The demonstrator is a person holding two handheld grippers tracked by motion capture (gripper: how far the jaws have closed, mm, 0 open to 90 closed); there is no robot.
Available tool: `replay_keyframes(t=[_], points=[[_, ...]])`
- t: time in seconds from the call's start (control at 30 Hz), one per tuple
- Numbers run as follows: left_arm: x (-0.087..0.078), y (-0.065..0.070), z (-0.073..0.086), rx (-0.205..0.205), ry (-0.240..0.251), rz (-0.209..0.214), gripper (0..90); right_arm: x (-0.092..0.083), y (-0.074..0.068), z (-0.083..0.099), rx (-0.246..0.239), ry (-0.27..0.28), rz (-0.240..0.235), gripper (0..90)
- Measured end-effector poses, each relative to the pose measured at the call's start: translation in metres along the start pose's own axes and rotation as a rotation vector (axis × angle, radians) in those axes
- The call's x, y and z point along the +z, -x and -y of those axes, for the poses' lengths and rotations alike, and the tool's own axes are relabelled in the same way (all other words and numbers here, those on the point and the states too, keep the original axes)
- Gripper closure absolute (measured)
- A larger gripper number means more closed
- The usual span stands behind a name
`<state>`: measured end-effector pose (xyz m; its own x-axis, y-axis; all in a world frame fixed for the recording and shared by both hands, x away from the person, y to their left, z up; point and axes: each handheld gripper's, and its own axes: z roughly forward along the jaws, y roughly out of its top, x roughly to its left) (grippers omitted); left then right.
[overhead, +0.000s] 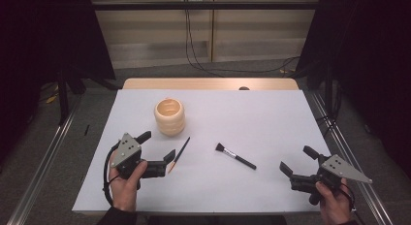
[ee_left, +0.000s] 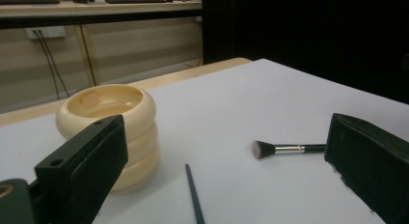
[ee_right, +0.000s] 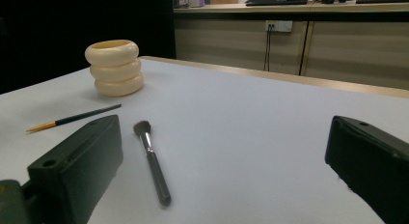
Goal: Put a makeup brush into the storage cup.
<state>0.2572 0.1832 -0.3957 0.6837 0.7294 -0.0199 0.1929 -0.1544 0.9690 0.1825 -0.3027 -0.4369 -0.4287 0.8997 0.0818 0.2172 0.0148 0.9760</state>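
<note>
Worktop: white sheet over a wooden top, the wood showing along the far edge.

Cup: cream, ribbed in three stacked rings, upright, mouth up; taken as the landmark. Seen also in the left gripper view and the right gripper view.

Thin brush: dark slender handle with an orange tip, lying flat just near-right of the cup, apart from it, slanting with the orange end toward the person. Its handle runs up between the jaws in the left gripper view; in the right gripper view it lies near-left of the cup.

Makeup brush: black handle, silver ferrule, short dark bristle head, lying flat well to the right of the cup and nearer the person, bristle end toward the cup side. Seen also in the left gripper view and the right gripper view.

Left gripper: hand-held, near-left of the cup, fingers wide apart, gripping nothing; the orange tip of the thin brush lies just beside the nearer finger.

Right gripper: hand-held, far right of the cup past the makeup brush, fingers wide apart, empty.
</note>
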Motion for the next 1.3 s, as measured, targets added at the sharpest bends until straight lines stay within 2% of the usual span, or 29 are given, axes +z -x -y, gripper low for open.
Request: replay_keyframes(t=[0.1, 0.27, 0.37, 0.47, 0.5, 0.63, 0.8, 0.87, 0.93, 1.0, 1.13, 1.23, 1.27, 1.3], points=[[0.004, -0.004, -0.003, -0.009, -0.005, 0.016, 1.4, 0.000, 0.000, 0.000, -0.003, -0.004, -0.002, 0.0], [0.014, -0.008, -0.003, 0.004, -0.005, 0.012, 1.5, 0.000, 0.000, 0.000, 0.002, -0.003, -0.010, 0.0], [0.021, -0.012, -0.005, -0.010, 0.010, 0.006, 1.7, 0.001, -0.001, 0.001, -0.003, -0.001, -0.013, 0.0], [0.026, -0.013, -0.008, 0.015, 0.009, 0.008, 1.7, 0.001, -0.001, 0.001, -0.003, -0.003, -0.014, 0.0], [0.027, -0.013, -0.008, 0.009, 0.009, 0.010, 1.7, 0.001, -0.001, 0.001, -0.001, -0.001, -0.012, 0.0], [0.034, -0.016, -0.010, 0.008, -0.001, 0.031, 1.6, 0.000, 0.000, 0.001, -0.002, -0.003, -0.008, 0.0], [0.044, -0.020, -0.011, -0.006, -0.024, 0.035, 1.6, 0.001, -0.001, 0.001, -0.001, -0.006, -0.012, 0.0], [0.049, -0.022, -0.015, 0.008, -0.041, 0.048, 1.5, 0.001, -0.001, 0.001, -0.003, -0.004, -0.011, 0.0], [0.052, -0.023, -0.020, 0.018, -0.045, 0.040, 1.5, 0.001, -0.001, 0.001, -0.002, -0.005, -0.016, 0.0], [0.055, -0.025, -0.024, 0.013, -0.029, 0.043, 1.5, 0.001, -0.001, 0.001, -0.001, -0.002, -0.013, 0.0], [0.059, -0.028, -0.025, 0.013, -0.050, 0.028, 1.2, 0.001, 0.000, 0.001, 0.000, -0.003, -0.015, 0.0], [0.061, -0.030, -0.023, -0.015, -0.112, 0.032, 1.2, 0.001, 0.000, 0.001, -0.001, -0.005, -0.013, 0.0], [0.062, -0.030, -0.023, -0.027, -0.122, 0.029, 1.3, 0.001, 0.000, 0.001, -0.001, -0.006, -0.013, 0.0], [0.063, -0.032, -0.022, -0.021, -0.129, 0.035, 1.3, 0.001, 0.000, 0.001, -0.001, -0.006, -0.013, 0.0]])
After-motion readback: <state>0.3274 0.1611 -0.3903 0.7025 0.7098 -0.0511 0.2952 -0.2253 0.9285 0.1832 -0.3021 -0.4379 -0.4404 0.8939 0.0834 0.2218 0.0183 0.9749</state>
